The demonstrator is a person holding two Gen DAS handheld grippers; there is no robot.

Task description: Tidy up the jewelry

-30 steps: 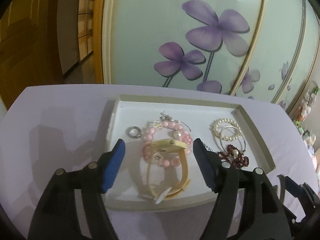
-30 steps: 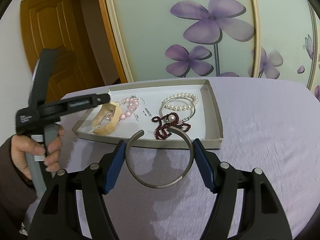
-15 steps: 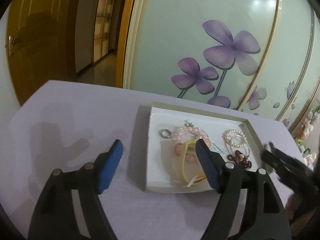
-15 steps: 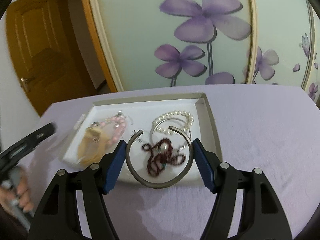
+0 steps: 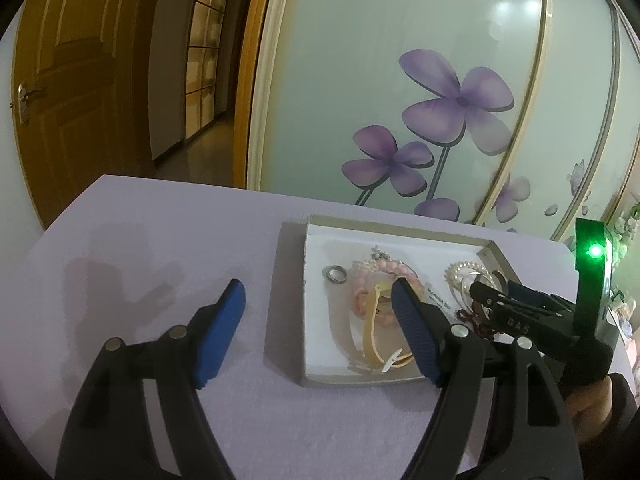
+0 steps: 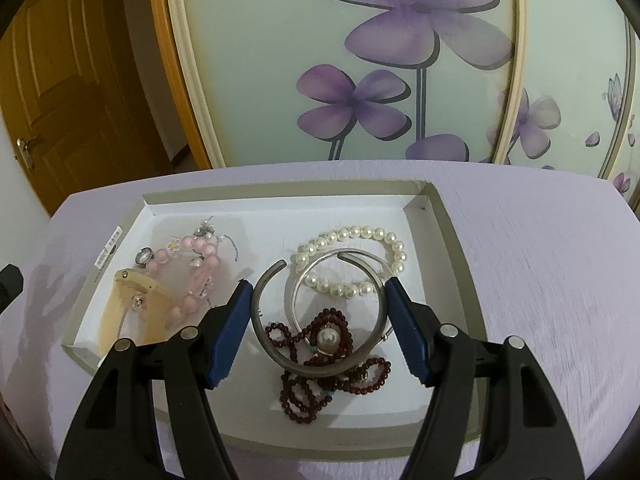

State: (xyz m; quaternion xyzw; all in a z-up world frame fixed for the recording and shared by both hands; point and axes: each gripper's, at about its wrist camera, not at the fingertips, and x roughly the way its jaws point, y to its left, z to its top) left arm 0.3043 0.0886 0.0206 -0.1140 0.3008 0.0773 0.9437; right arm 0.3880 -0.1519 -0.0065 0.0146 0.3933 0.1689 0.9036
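Each fisheye view looked forward and downward along its own hand-held gripper toward the floral wall panel (image 6: 400, 60), the left wrist view from left of the white tray (image 5: 316, 232), the right wrist view close above that tray (image 6: 452, 240), which both views shared.

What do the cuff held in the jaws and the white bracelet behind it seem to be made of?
Cuff: probably metal, with a smooth grey satin sheen and a rigid open ring. White bracelet: glossy round beads, pearl or imitation; the pictures cannot tell which.
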